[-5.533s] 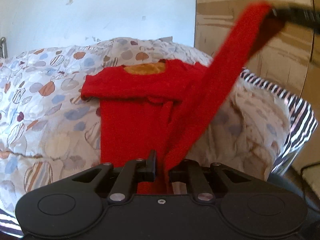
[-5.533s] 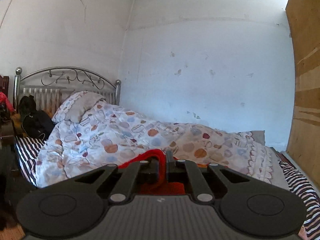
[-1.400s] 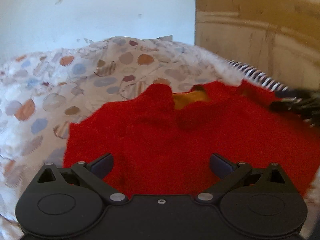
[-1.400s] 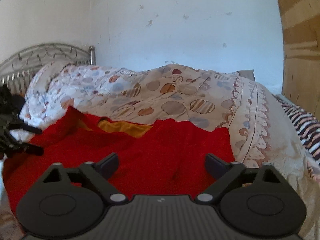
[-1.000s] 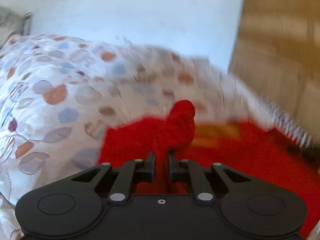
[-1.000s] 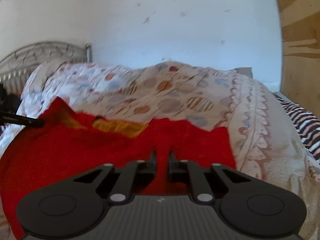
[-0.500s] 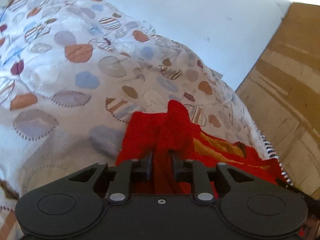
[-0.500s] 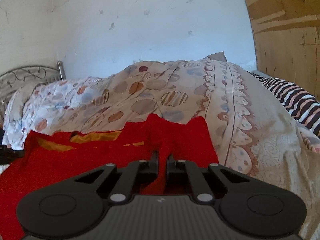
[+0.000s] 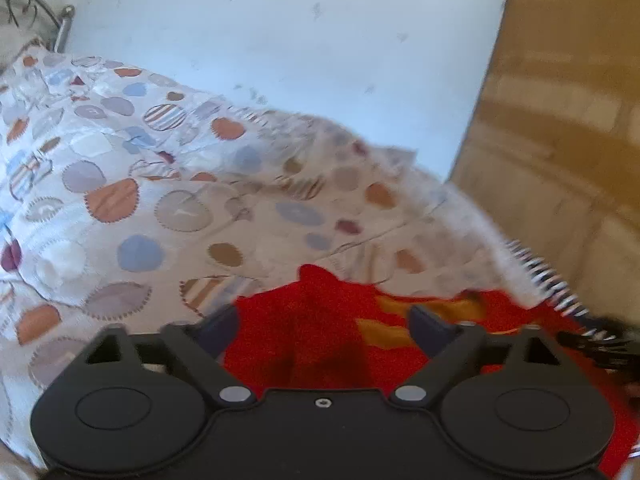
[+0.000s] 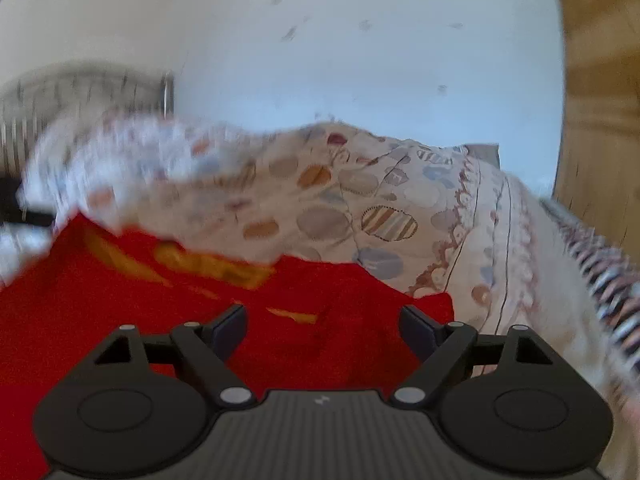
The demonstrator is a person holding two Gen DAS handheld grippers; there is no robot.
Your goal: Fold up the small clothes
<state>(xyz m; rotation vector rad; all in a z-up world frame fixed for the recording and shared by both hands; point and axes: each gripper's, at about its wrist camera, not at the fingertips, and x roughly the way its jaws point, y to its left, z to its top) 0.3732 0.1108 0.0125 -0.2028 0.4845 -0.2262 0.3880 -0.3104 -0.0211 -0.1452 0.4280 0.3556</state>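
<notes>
A small red garment (image 9: 320, 336) with an orange-yellow inner neck (image 9: 404, 324) lies on the patterned quilt. My left gripper (image 9: 322, 330) is open, its fingers spread over the garment's left shoulder corner, which stands up in a small peak. My right gripper (image 10: 322, 330) is open over the garment's right side (image 10: 312, 332); the orange neck (image 10: 212, 266) shows to its upper left. The right gripper's black tip shows at the far right of the left wrist view (image 9: 600, 344). Both views are motion-blurred.
The white quilt (image 9: 160, 200) with coloured ovals covers the bed. A striped sheet (image 10: 608, 280) edges the bed on the right. A wooden panel (image 9: 560, 140) stands right, a white wall behind, a metal bedframe (image 10: 80, 96) far left.
Both grippers were shut on the garment's shoulder corners half a second ago. Now both have opened and let go, and the garment lies on the quilt.
</notes>
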